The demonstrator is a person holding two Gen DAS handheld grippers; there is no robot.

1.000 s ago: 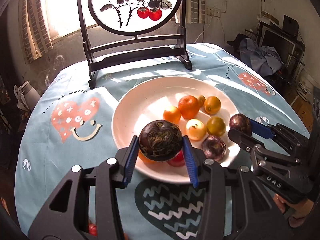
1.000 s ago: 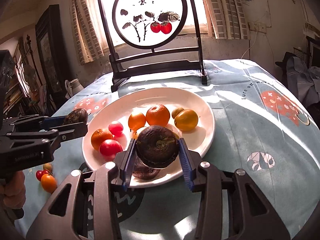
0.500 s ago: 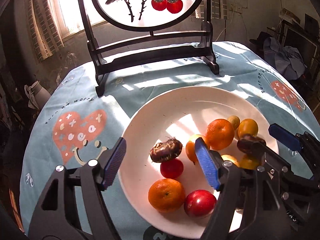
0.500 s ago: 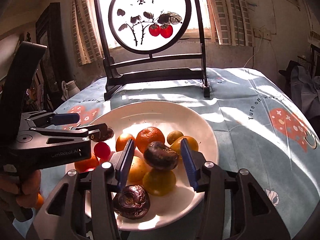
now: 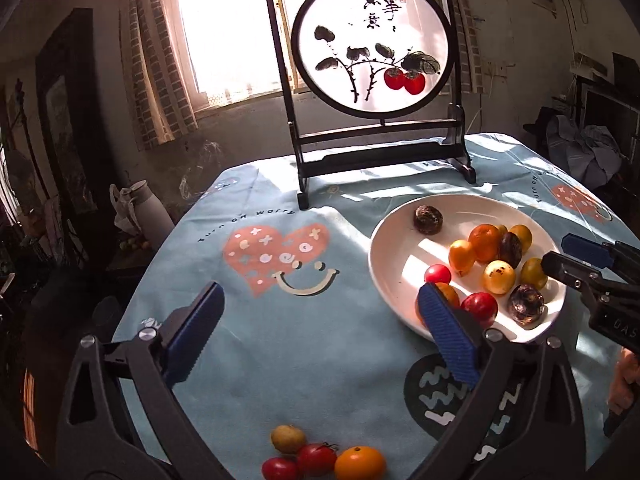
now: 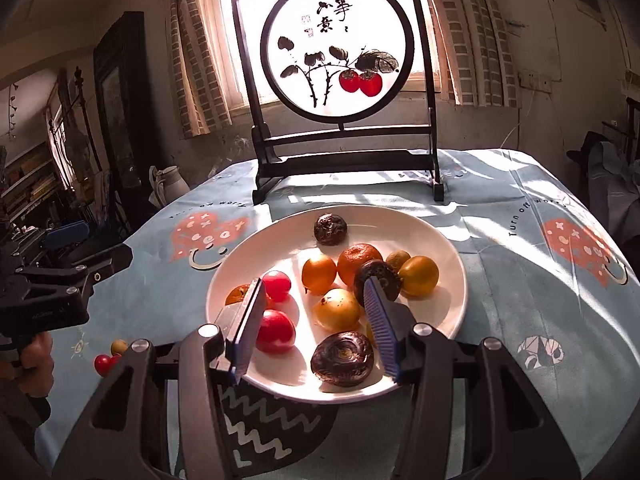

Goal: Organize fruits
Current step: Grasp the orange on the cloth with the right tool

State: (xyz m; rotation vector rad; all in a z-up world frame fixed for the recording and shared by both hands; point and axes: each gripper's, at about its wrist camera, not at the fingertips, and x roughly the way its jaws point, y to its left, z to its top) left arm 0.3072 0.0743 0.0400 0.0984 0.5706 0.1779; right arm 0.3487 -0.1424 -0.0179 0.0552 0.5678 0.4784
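A white plate holds oranges, yellow fruits, red tomatoes and three dark passion fruits. My right gripper hovers over the plate's near side. Its jaws are opening and press on nothing. One passion fruit rests on the pile just behind its right finger. My left gripper is over bare cloth left of the plate, its jaws opening wide and empty. Near the front edge lie loose fruits: a small yellow one, two tomatoes and an orange.
A dark wooden stand with a round painted screen occupies the back of the round table. A white jug stands off the table to the left. In the left wrist view my right gripper reaches in beside the plate's right rim.
Both grippers have let go of their passion fruits, which now lie in the plate. The left gripper has swung left off the plate and opened wide. The right one has drawn back slightly.
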